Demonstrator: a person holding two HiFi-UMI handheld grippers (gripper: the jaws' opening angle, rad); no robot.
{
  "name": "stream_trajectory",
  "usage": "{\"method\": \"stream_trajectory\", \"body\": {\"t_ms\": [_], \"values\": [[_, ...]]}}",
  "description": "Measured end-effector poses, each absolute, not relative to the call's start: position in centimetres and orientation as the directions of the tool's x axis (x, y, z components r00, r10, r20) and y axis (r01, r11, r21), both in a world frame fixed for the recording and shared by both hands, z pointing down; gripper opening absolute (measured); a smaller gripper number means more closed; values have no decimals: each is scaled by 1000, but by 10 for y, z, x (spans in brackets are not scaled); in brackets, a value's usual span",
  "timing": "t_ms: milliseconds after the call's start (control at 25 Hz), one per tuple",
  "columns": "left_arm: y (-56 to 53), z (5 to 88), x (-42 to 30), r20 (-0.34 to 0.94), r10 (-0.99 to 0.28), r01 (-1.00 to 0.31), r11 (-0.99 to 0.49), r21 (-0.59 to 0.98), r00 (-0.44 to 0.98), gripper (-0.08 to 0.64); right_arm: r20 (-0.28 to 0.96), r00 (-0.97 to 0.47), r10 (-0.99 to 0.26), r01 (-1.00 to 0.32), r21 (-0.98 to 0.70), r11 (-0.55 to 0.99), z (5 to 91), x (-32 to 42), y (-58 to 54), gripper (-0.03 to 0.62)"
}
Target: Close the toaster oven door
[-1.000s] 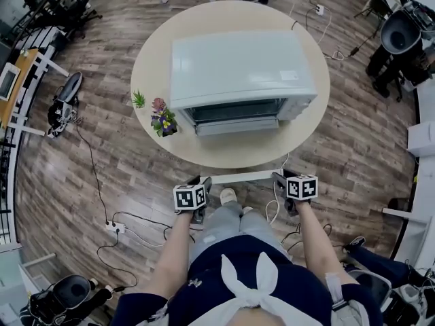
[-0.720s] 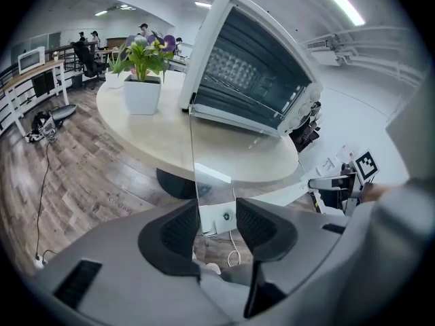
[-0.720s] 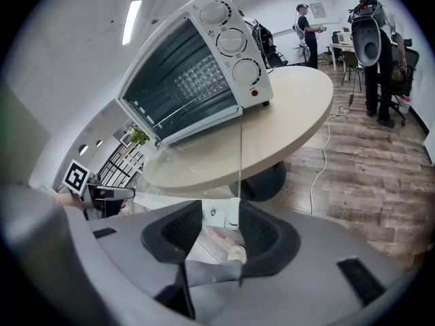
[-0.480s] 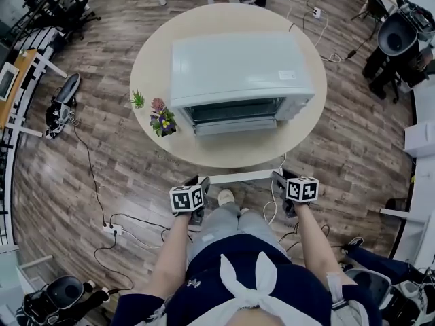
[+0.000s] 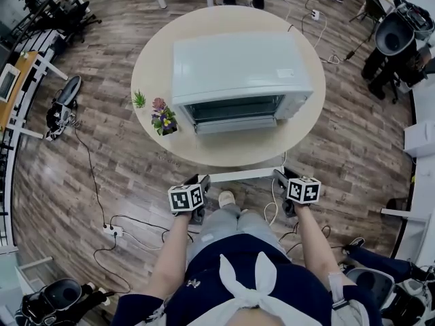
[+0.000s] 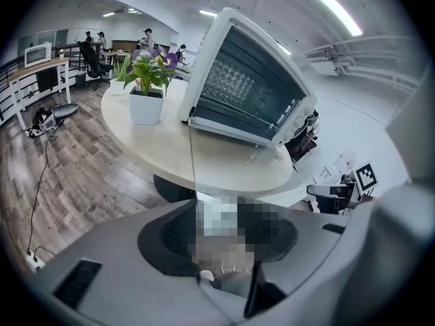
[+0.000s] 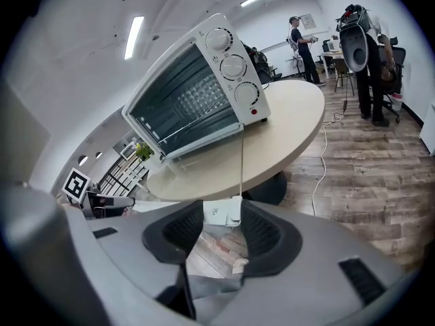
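A white toaster oven (image 5: pixel 239 68) stands on the round beige table (image 5: pixel 224 151). Its door (image 5: pixel 236 124) looks let down at the front, with the dark inside showing above it. The oven's glass front and three knobs (image 7: pixel 233 66) show in the right gripper view. My left gripper (image 5: pixel 199 182) and right gripper (image 5: pixel 279 177) are held low by the person's knees, short of the table's near edge. The left gripper (image 6: pixel 221 206) is open with nothing between its jaws. The right gripper (image 7: pixel 223 212) has its jaws closing, and nothing is between them.
A flowering potted plant (image 5: pixel 163 119) and a small green plant (image 5: pixel 138 99) stand left of the oven. A white bar of the table base (image 5: pixel 245 176) lies between the grippers. A power strip (image 5: pixel 113 227) and cables are on the wooden floor. People stand far off (image 7: pixel 302 49).
The left gripper has drifted slightly left and down. The right gripper has barely moved. The oven and its door look the same.
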State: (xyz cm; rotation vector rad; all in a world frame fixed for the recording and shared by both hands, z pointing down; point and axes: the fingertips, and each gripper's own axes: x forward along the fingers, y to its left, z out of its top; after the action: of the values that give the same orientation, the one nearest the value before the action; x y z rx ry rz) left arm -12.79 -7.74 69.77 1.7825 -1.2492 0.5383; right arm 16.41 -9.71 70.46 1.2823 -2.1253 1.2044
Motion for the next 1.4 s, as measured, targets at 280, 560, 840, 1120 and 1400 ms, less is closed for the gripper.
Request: {"method": "stream_trajectory", "body": {"t_ms": [280,560,840,1120,1400], "values": [[-77,689,-129,719,-554,-896,-127,426,421,184,659,-507,-556,-852,-482,205,694,162,-97,167],[-79,682,-129,709,-566,-893,-120,434,421,184,656,-495,-570,-857,-477,195,688,163,-98,167],[-79,676,-130,711,-573,-897,-105,429,407,184,643,-503,-578,-850,-490,194,681,163,-99,166],[-80,666,-131,699,-586,-893,-101,439,410,184,617,-519,-592,-836,-512,199,669,161,-100,167],[-82,655,-133,683,-616,-898,-95,429,391,184,592,-535,-603,-825,-521,221,657,160,-104,175]]}}
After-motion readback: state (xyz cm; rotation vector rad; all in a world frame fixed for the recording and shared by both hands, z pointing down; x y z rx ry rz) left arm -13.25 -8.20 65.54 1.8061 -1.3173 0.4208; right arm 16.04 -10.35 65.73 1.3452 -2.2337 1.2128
